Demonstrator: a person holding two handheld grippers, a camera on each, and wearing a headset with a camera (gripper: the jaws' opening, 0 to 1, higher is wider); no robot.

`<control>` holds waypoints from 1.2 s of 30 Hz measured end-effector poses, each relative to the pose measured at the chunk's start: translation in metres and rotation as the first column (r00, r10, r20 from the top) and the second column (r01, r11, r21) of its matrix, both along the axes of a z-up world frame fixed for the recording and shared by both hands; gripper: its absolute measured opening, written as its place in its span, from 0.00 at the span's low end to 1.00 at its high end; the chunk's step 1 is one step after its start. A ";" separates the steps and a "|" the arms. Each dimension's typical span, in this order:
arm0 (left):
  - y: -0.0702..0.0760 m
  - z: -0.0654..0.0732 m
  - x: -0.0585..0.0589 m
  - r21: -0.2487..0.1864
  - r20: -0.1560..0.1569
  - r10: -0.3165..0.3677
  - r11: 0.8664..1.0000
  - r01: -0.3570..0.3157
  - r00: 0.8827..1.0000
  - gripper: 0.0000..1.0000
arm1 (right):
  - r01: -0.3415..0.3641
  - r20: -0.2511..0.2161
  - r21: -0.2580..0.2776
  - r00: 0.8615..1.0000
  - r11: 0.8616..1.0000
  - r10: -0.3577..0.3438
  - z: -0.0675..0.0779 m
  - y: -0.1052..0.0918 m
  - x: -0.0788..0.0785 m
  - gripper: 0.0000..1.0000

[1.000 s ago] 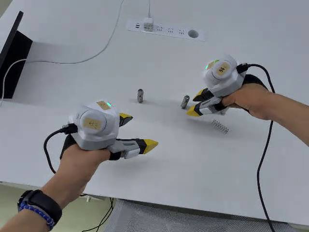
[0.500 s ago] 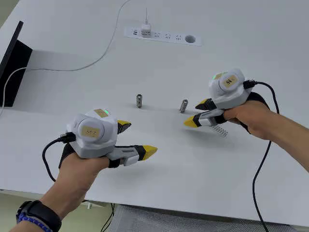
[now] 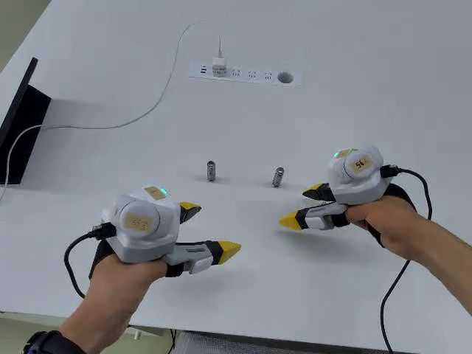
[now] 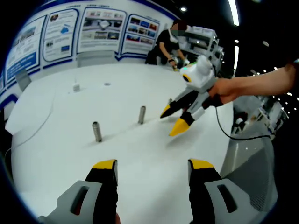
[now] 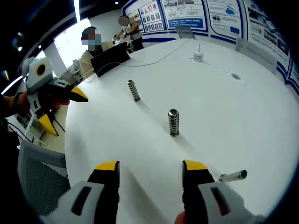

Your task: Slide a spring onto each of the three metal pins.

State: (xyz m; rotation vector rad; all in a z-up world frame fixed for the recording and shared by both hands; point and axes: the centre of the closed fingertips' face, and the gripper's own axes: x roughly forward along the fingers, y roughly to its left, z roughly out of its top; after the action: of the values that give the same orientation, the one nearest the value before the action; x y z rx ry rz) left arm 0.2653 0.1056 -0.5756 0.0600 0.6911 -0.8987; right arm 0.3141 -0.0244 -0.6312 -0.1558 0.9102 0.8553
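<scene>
Two upright metal pins stand mid-table, each with a spring around it: the left pin point(image 3: 211, 171) point(image 5: 133, 90) point(image 4: 96, 131) and the right pin point(image 3: 278, 176) point(image 5: 173, 122) point(image 4: 142, 114). A small metal rod point(image 5: 233, 176) lies on its side just right of my right gripper's jaws. My right gripper point(image 3: 301, 207) point(image 5: 151, 168) point(image 4: 180, 119) is open and holds nothing, a short way in front of the right pin. My left gripper point(image 3: 210, 230) point(image 4: 153, 164) point(image 5: 51, 105) is open and holds nothing, nearer the front edge on the left.
A white power strip point(image 3: 243, 74) with a plugged cable lies at the back of the white table point(image 3: 310, 118). A dark monitor point(image 3: 22, 122) stands at the left edge. People sit at the table's far side in the right gripper view.
My right gripper has drawn back from the right pin, toward the front right. The loose spring seen on the table beside it earlier is now behind that hand. The left gripper has stayed put.
</scene>
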 end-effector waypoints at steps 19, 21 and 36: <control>-0.013 0.000 -0.009 0.011 -0.007 -0.024 1.000 0.024 1.000 0.62 | 0.136 0.006 0.111 0.990 0.984 -0.137 0.008 -0.013 -0.028 0.63; -0.013 0.000 -0.008 0.010 -0.007 -0.020 1.000 0.020 1.000 0.62 | 0.143 0.009 0.120 0.989 0.982 -0.145 0.010 -0.013 -0.030 0.63; -0.020 -0.004 -0.012 0.021 -0.019 -0.026 0.999 0.027 0.999 0.62 | 0.188 0.019 0.177 0.981 0.966 -0.194 0.015 -0.027 -0.050 0.69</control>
State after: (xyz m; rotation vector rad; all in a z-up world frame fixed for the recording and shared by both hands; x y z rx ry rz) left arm 0.2530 0.0860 -0.5800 0.0799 0.7191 -0.9186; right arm 0.2642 -0.0513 -0.6160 0.0681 0.7980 0.7456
